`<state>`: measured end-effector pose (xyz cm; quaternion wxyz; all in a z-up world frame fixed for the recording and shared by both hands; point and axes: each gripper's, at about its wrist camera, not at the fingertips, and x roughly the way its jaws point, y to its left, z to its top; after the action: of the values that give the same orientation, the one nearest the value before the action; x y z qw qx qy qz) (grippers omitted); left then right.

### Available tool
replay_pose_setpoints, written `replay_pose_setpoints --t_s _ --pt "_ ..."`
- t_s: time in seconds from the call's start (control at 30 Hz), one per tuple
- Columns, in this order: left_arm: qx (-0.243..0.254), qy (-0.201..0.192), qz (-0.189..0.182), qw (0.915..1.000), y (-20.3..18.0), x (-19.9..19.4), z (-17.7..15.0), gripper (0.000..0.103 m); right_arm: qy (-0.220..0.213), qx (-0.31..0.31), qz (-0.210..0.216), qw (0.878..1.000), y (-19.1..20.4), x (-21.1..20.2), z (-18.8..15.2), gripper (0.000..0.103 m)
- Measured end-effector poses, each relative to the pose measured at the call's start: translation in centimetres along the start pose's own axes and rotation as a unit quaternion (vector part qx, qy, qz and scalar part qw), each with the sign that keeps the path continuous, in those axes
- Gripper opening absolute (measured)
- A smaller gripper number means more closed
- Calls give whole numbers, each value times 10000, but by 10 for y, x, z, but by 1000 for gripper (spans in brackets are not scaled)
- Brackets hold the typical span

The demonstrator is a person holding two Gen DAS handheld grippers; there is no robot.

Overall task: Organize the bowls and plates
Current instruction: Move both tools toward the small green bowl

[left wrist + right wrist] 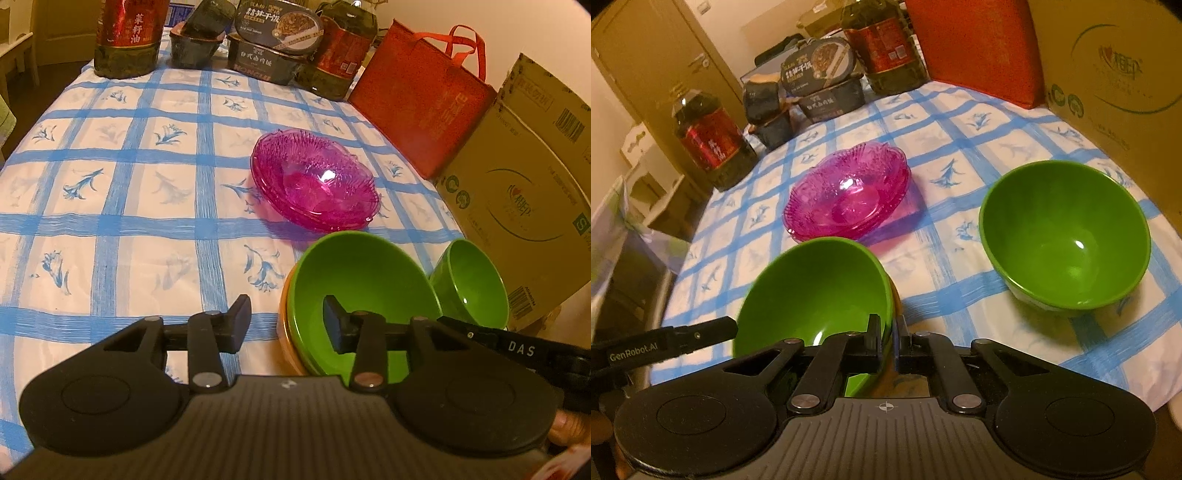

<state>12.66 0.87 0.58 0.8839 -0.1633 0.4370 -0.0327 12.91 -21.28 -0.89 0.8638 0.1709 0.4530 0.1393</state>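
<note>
The right gripper [888,345] is clamped narrow on the near rim of the large green bowl [816,291], one finger inside, one outside, so the grip should stay firm and level while the bowl settles squarely into the orange bowl [286,325] beneath it. The left gripper [286,325] stands partly open astride the same stack's rim at lower centre of its view, pressing on nothing. The second green bowl [1065,236] sits apart at right on the checked bench [942,155]; stacking it next seems sensible. The stacked pink glass plates [849,195] lie beyond, at centre.
</note>
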Motion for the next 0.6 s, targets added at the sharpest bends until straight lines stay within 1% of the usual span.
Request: replay_pose_setpoints --t_s 0.03,0.1,0.13,0.17,0.2,0.23,0.33,0.4,0.47,0.6 --pt "17 -19 9 10000 -1 -3 0 41 -32 6 11 10000 0 -3 -1 11" --pt "37 -30 38 10000 -5 -7 -2 41 -92 10 6 10000 -1 -9 -4 22" --pt "50 -30 44 10000 -7 -9 -3 41 -120 37 -30 9999 -2 -12 -6 35" --pt "59 -28 55 10000 -9 -11 -4 41 -137 55 -62 9999 -4 -16 -7 46" --pt "74 -20 70 9999 -12 -13 -5 41 -154 68 -100 9998 -6 -19 -9 49" --pt "99 -21 88 9999 -15 -15 -7 41 -172 73 -151 9997 -7 -22 -11 52" --pt "139 -54 162 9998 -25 -21 -13 46 -194 23 -393 9990 -12 -31 -16 55" --pt "139 -122 215 9996 -32 -25 -18 51 -194 24 -531 9984 -16 -37 -20 57" --pt "140 -218 257 9993 -40 -30 -22 61 -193 67 -599 9980 -23 -44 -24 58" --pt "249 -347 199 9989 -59 -35 -30 64 -215 83 -746 9969 -35 -57 -28 58"
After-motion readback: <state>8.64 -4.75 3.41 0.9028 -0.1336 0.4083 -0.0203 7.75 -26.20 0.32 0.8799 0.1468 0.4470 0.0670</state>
